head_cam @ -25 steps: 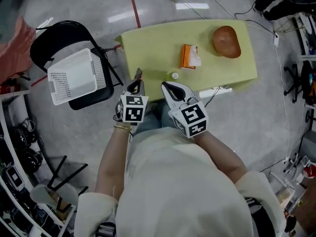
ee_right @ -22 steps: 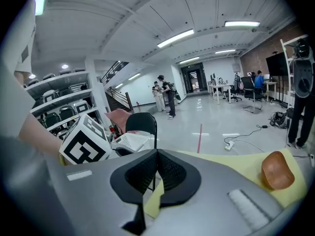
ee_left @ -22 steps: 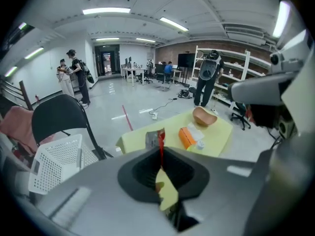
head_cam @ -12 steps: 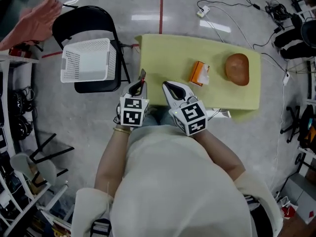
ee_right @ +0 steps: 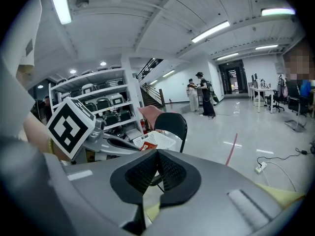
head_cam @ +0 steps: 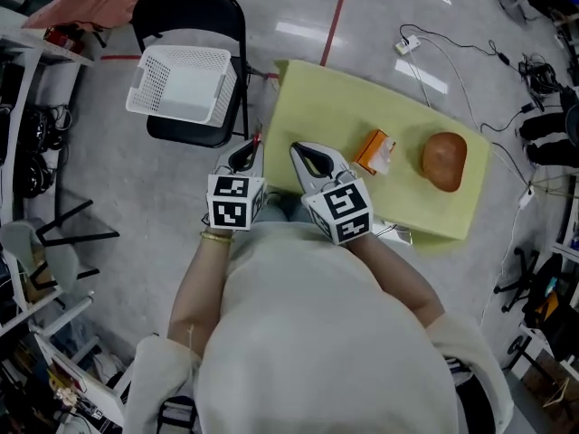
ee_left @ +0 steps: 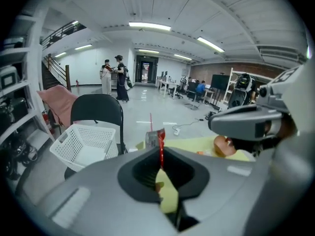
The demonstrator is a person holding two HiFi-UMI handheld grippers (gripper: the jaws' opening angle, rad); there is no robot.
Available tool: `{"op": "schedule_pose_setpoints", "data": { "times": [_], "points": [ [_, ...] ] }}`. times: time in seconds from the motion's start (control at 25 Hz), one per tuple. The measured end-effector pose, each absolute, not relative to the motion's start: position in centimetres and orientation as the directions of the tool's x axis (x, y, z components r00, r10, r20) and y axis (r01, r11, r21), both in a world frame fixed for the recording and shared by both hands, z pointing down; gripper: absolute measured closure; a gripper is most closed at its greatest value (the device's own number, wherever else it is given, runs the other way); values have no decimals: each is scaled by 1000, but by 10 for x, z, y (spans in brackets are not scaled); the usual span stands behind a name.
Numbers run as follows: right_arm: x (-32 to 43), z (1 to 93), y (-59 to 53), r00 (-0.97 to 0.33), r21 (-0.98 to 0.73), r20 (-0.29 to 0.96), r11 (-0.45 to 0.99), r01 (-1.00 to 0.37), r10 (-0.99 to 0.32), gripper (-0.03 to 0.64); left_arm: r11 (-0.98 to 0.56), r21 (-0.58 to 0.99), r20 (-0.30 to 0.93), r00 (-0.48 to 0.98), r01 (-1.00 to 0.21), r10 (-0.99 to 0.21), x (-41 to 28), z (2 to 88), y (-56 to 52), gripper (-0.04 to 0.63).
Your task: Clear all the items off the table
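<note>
- A white perforated basket point(head_cam: 181, 84) sits on the seat of a black folding chair point(head_cam: 194, 12), just beside the left end of the table. Its inside shows only its own pale floor and holed walls.
- The left gripper point(head_cam: 252, 148) is held off the near left corner of the yellow-green table point(head_cam: 326, 107), between table and chair. It points forward and somewhat down, its marker cube towards the person's body.
- Its tongs are pinched together on a thin flat packet point(ee_left: 156, 137) with a red edge. The packet stands on edge out of the tips, lifted clear of the tabletop. In the left gripper view the basket lies beyond it to the left.
- The left forearm is drawn in close to the torso, with a bracelet point(head_cam: 217, 235) at the wrist.
- The right gripper point(head_cam: 301, 149) is just beside the left one, over the table's near edge. It points forward at a shallower slant.
- In the right gripper view its tongs meet pad to pad with nothing in them. That forearm is also tucked in against the body.
- An orange box point(head_cam: 375, 150) lies on the table to the right of the grippers, apart from both.
- A brown rounded thing point(head_cam: 443, 159) rests on the table near its right end, beside the box but not touching it.
</note>
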State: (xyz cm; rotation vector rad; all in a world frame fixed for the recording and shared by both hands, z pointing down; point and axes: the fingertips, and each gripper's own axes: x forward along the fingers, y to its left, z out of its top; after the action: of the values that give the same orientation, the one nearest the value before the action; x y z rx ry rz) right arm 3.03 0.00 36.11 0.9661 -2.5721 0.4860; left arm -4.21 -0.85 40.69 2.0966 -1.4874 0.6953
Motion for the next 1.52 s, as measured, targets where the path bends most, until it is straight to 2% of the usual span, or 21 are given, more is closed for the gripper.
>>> {"op": "schedule_pose_setpoints", "data": {
  "times": [0.64, 1.52],
  "points": [
    [-9, 360, -10, -771, -180, 434, 793, -582, -467, 623, -160, 97, 609, 186, -982, -771, -95, 397, -21, 578],
    [-111, 365, -78, -698, -129, 490, 749, -650, -522, 623, -253, 149, 615, 290, -956, -734, -198, 403, -85, 578]
  ]
}}
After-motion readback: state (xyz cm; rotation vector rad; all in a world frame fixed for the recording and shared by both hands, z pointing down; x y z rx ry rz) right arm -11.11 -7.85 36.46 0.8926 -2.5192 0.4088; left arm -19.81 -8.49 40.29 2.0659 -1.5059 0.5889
